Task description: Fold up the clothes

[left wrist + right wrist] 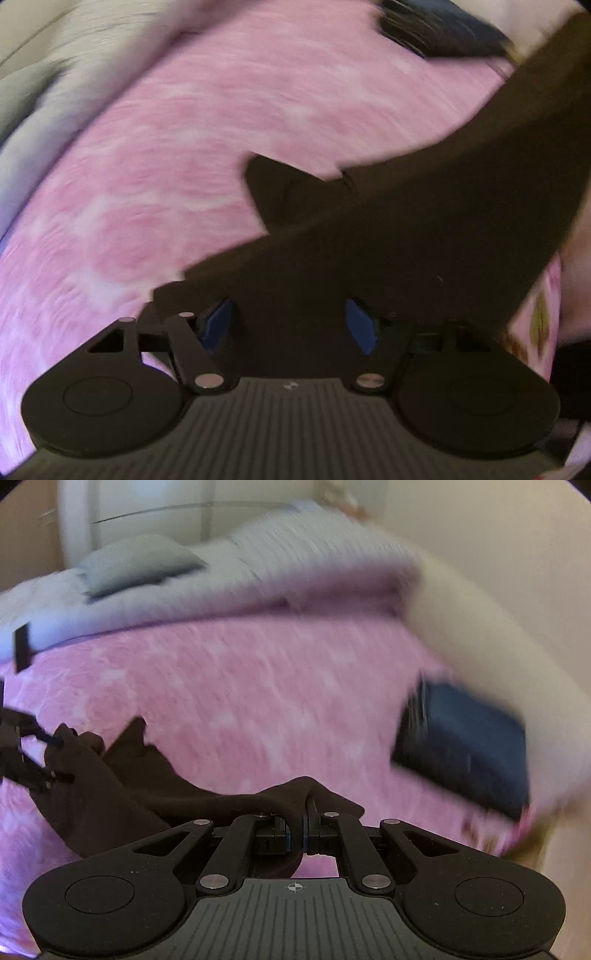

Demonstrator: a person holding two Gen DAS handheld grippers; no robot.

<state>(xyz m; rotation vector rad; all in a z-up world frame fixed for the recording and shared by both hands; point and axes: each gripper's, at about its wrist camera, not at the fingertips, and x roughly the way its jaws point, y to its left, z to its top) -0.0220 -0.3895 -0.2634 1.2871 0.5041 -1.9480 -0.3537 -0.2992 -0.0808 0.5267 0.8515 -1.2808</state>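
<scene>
Right gripper (pixel 295 834): blue-padded fingers (pixel 286 836) pressed together, pinching a fold of the dark brown soft fabric garment (pixel 155 786) at its near right end. From there, cloth stretched leftward and slightly away across the pink mottled bedspread (pixel 280 701), ending in crumpled peaks near the left gripper (pixel 35 753), visible at the far left edge of the right wrist view.

Left gripper (pixel 291 325): blue pads (pixel 360 325) standing apart, about half open, not pressing on anything; dark brown garment (pixel 406 229) draped over and just beyond the gap, covering the fingertips, so contact between cloth and pads hard to judge. Cloth sloping up from the near centre toward the far right of the left wrist view, one pointed corner lying on the bedspread (pixel 166 166).

Farther out: a folded dark blue garment (pixel 469 746) on the right part of the bed, well apart from the brown one; a pale grey quilted blanket (pixel 295 565) bunched along the far side, a grey pillow (pixel 136 563) on it at the far left. Both views motion-blurred.
</scene>
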